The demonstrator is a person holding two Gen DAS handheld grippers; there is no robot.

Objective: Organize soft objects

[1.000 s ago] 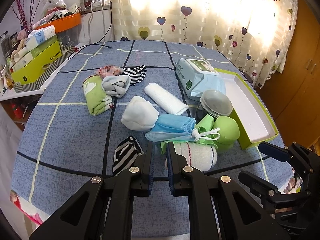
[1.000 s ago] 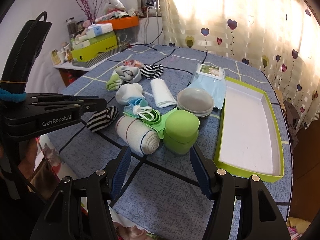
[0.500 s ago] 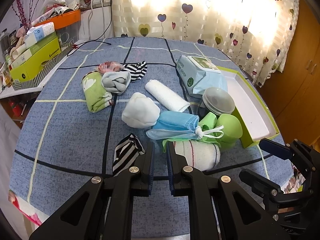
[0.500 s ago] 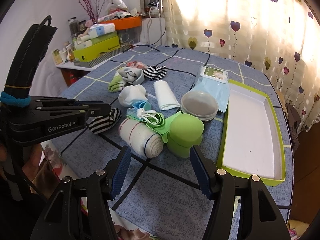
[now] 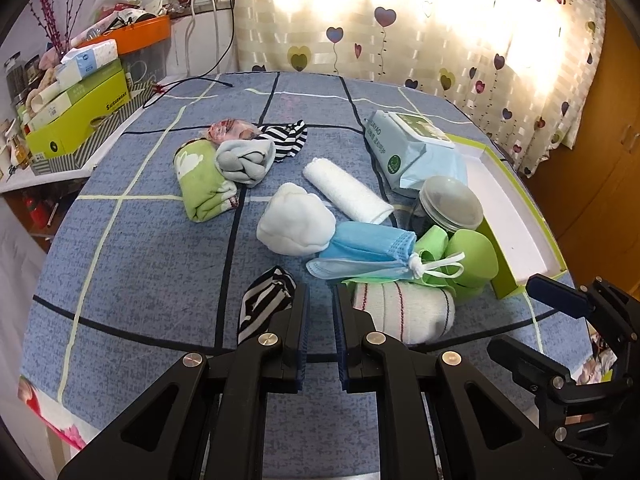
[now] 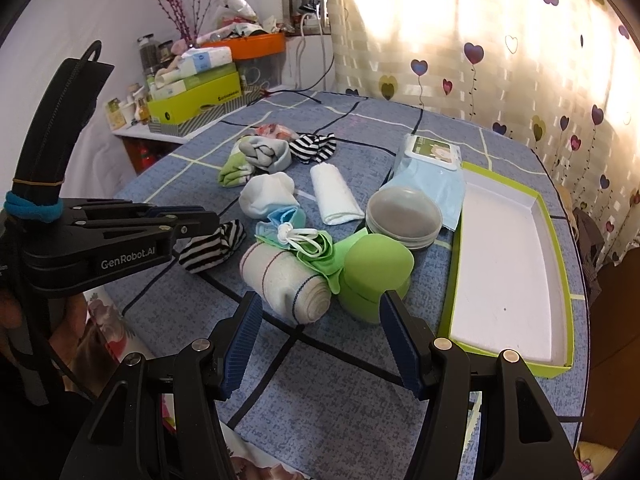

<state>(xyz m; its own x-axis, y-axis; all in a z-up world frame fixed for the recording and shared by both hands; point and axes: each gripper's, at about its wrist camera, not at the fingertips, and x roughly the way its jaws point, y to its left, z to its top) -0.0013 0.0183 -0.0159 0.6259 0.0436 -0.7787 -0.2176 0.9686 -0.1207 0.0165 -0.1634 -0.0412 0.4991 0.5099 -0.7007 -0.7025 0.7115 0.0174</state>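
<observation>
just now the left gripper (image 5: 319, 300) hangs over the worktop (image 5: 132, 256) with its jaws pressed together on nothing, a striped sock (image 5: 264, 304) beside its left finger and a rolled white sock (image 5: 404, 312) beside its right. the right gripper (image 6: 320, 320) is spread wide and empty, the rolled white sock and a green lidded cup (image 6: 374, 276) just ahead of it; a blue face mask (image 5: 364, 252) lies behind them, and the empty green-rimmed box (image 6: 560, 264) sits to the right
</observation>
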